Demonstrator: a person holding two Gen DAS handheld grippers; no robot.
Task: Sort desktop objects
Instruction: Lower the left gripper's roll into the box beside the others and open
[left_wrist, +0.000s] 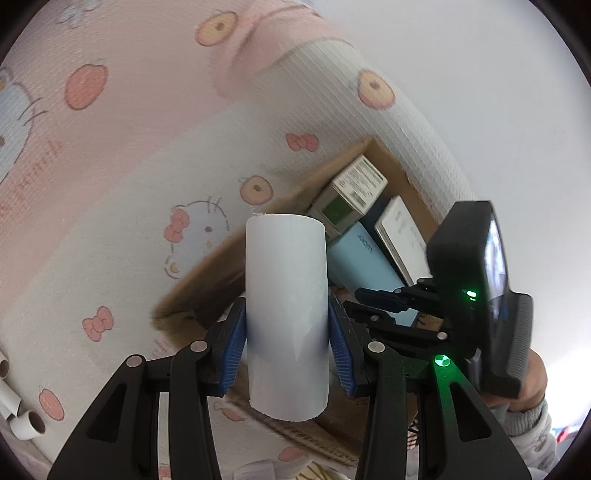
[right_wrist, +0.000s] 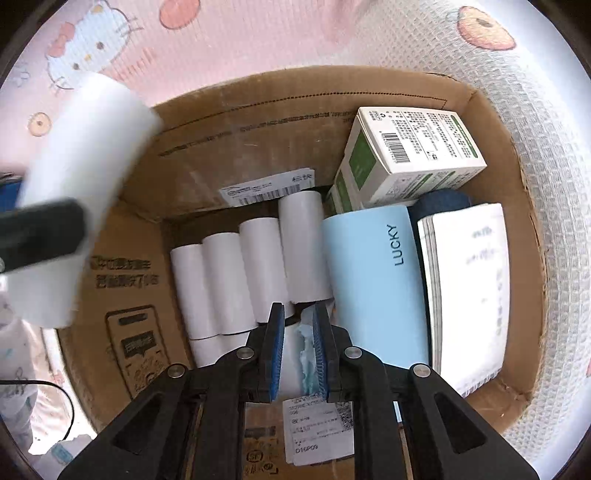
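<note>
Blue ribbed pads of my left gripper (left_wrist: 287, 343) clamp a smooth white paper roll (left_wrist: 287, 314), upright above the cardboard box (left_wrist: 207, 269). My right gripper (right_wrist: 298, 350) hangs in the box (right_wrist: 258, 147) with its jaws shut; ahead lie four white rolls (right_wrist: 255, 266), then a pale blue cylinder (right_wrist: 373, 280) and a green-and-white carton (right_wrist: 410, 155).
</note>
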